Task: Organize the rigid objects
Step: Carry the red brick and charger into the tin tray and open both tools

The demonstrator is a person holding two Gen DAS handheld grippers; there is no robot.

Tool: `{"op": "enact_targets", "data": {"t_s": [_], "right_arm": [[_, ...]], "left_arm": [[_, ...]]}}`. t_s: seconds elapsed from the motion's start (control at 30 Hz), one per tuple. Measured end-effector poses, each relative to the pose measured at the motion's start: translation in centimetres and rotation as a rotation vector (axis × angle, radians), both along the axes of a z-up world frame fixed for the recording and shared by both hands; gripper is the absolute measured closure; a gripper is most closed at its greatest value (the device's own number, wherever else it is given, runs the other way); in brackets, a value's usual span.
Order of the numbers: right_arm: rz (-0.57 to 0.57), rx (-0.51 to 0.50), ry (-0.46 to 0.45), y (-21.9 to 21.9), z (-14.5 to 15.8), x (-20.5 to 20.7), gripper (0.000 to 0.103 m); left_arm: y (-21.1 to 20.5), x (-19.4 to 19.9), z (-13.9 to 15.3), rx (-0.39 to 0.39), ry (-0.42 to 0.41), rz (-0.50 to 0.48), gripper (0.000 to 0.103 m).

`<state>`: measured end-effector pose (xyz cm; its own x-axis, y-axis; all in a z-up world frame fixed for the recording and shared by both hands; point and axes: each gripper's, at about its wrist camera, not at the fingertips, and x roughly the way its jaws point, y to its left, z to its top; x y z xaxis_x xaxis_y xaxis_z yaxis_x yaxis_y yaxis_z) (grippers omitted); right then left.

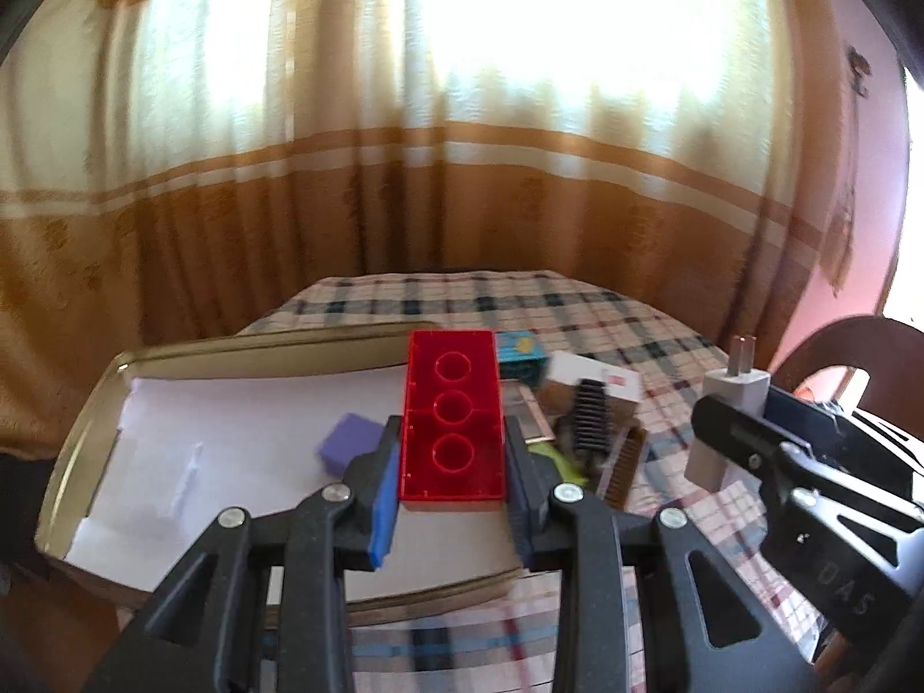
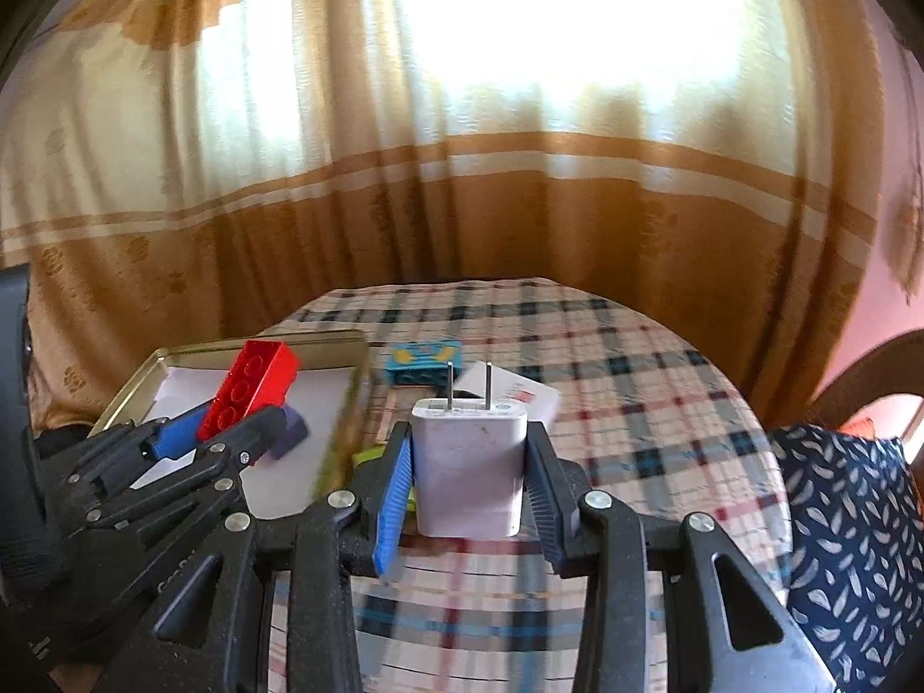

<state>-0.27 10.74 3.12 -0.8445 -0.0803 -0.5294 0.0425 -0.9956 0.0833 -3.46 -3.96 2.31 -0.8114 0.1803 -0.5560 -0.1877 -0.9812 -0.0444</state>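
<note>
My left gripper (image 1: 453, 462) is shut on a long red toy brick (image 1: 452, 410), its hollow underside facing the camera, held in the air over the gold metal tray (image 1: 86, 439). A purple block (image 1: 346, 442) lies on the white paper inside that tray. My right gripper (image 2: 469, 473) is shut on a white plug charger (image 2: 469, 462), prongs pointing away, lifted above the checked tablecloth. In the right wrist view the red brick (image 2: 248, 398) and left gripper (image 2: 231, 427) hang over the tray (image 2: 323, 349). The charger (image 1: 733, 404) and right gripper (image 1: 739, 433) show at the right of the left wrist view.
On the round table (image 2: 635, 381) beside the tray lie a blue patterned box (image 2: 424, 361), a white card box (image 2: 520, 395), a black comb (image 1: 589, 416), a brown comb (image 1: 626, 462) and something lime green (image 1: 554, 459). A curtain hangs behind. A chair back (image 1: 849, 346) and patterned cushion (image 2: 849, 531) sit at the right.
</note>
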Motion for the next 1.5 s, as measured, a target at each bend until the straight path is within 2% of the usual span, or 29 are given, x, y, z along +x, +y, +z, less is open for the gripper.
{"op": "enact_targets", "data": {"t_s": [0.27, 0.47, 0.67, 0.8, 0.97, 1.27, 1.5], "right_arm": [[0.079, -0.01, 0.033, -4.2, 0.6, -0.7, 0.062], [0.146, 0.003, 0.078, -7.9, 0.0, -1.2, 0.062], [0.191, 0.009, 0.081, -10.5, -0.9, -1.9, 0.062], [0.217, 0.023, 0.079, -11.8, -1.8, -2.3, 0.062], [0.23, 0.042, 0.07, -12.8, -3.0, -3.1, 0.062], [0.217, 0.036, 0.011, -12.6, -3.9, -4.7, 0.062], [0.216, 0.015, -0.019, -12.3, -4.2, -5.3, 0.062]], "left_arm": [[-4.1, -0.3, -0.2, 0.001, 0.008, 0.109, 0.073], [-7.3, -0.4, -0.9, -0.027, 0.011, 0.201, 0.073], [-9.6, -1.0, -1.9, -0.037, -0.017, 0.272, 0.073], [-10.3, -1.2, -2.5, -0.04, -0.028, 0.293, 0.073], [-10.4, -1.7, -3.3, -0.09, -0.036, 0.314, 0.073], [-11.4, -2.4, -4.3, -0.081, -0.096, 0.336, 0.073], [-11.2, -2.5, -4.5, -0.097, -0.104, 0.336, 0.073]]}}
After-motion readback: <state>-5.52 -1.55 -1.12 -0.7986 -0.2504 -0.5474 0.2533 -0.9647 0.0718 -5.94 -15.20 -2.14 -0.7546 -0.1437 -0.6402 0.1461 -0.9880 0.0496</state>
